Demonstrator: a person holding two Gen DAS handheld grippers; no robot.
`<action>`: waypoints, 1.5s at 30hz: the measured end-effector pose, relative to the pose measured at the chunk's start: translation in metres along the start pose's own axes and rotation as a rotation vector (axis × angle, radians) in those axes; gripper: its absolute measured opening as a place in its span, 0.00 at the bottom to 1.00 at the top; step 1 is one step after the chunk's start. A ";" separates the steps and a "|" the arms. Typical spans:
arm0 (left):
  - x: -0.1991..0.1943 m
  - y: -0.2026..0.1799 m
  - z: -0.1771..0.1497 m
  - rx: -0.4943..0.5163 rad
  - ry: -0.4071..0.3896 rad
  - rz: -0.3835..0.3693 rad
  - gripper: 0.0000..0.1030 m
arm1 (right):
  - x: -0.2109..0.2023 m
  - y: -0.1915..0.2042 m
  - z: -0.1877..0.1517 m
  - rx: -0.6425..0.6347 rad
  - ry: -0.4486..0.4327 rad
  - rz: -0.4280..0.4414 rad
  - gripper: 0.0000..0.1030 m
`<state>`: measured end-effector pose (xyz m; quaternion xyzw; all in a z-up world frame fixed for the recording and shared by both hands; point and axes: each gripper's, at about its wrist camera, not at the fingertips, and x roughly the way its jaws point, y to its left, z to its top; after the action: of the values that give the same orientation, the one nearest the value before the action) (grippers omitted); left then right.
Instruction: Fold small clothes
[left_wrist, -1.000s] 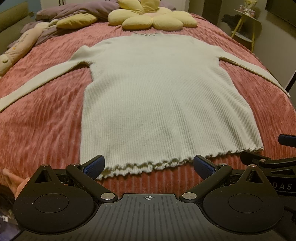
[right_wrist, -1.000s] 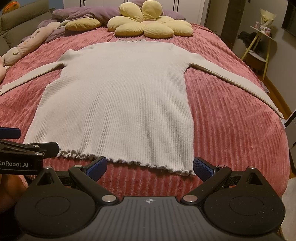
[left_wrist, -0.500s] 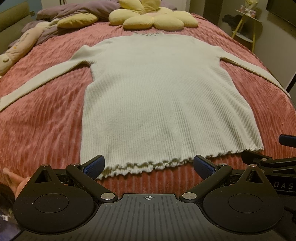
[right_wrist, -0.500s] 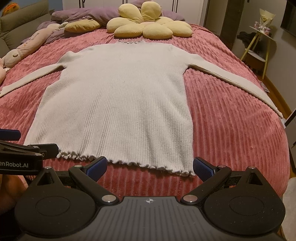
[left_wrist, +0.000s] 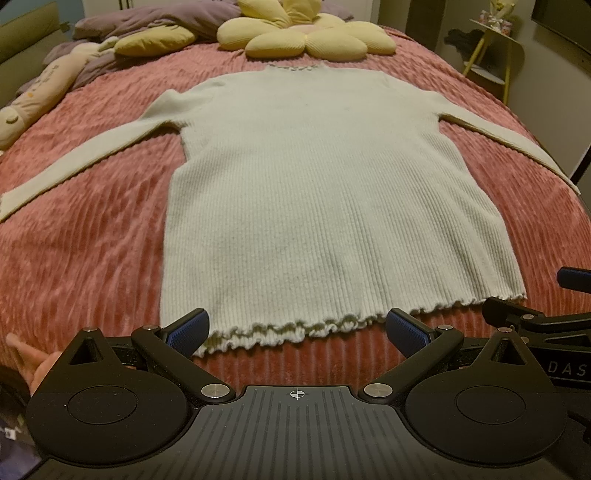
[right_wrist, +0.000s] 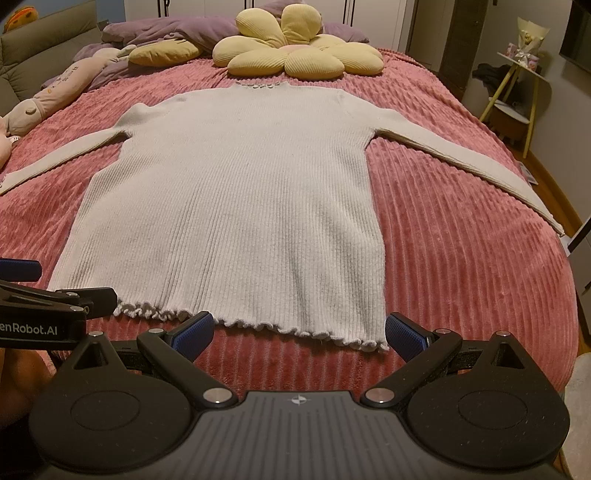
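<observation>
1. Two grippers hang side by side over the near edge of the bed (right_wrist: 461, 229), both with their blue-padded fingers spread wide apart and nothing between them.
2. The left gripper (left_wrist: 297, 328) is level with the sweater's near left corner; its left fingertip sits just at that corner of the frilled hem.
3. The right gripper (right_wrist: 297, 328) is level with the near right corner of the hem, its right fingertip just beside that corner. Whether either gripper touches the fabric cannot be told.
4. The cream ribbed sweater (right_wrist: 229, 206) lies flat in the middle of the bed, hem toward the near edge, collar toward the far edge.
5. Its sleeves are stretched out to both sides: the left sleeve (left_wrist: 85, 162) runs toward the left edge of the bed, the right sleeve (right_wrist: 472, 166) reaches the right edge.
6. The bed is covered by a pink ribbed blanket.
7. Just past the collar, at the far edge, lies a yellow flower-shaped cushion (right_wrist: 295, 55).
8. A purple quilt (right_wrist: 173, 31) is bunched in the far left corner, with a soft toy (right_wrist: 48, 96) along the left edge.
</observation>
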<state>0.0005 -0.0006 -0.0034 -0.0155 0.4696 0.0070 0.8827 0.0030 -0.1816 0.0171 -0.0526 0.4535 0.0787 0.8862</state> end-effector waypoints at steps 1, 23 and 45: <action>0.000 0.000 0.000 0.000 0.000 0.001 1.00 | 0.000 0.000 0.000 0.000 0.000 0.000 0.96; 0.000 0.000 0.000 0.001 0.002 -0.002 1.00 | -0.003 -0.003 0.002 0.009 -0.008 -0.005 0.96; 0.001 -0.002 -0.001 0.004 0.010 0.001 1.00 | -0.002 -0.002 0.000 0.007 -0.004 -0.004 0.96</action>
<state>0.0006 -0.0024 -0.0049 -0.0136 0.4742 0.0065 0.8803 0.0024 -0.1834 0.0186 -0.0500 0.4518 0.0755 0.8875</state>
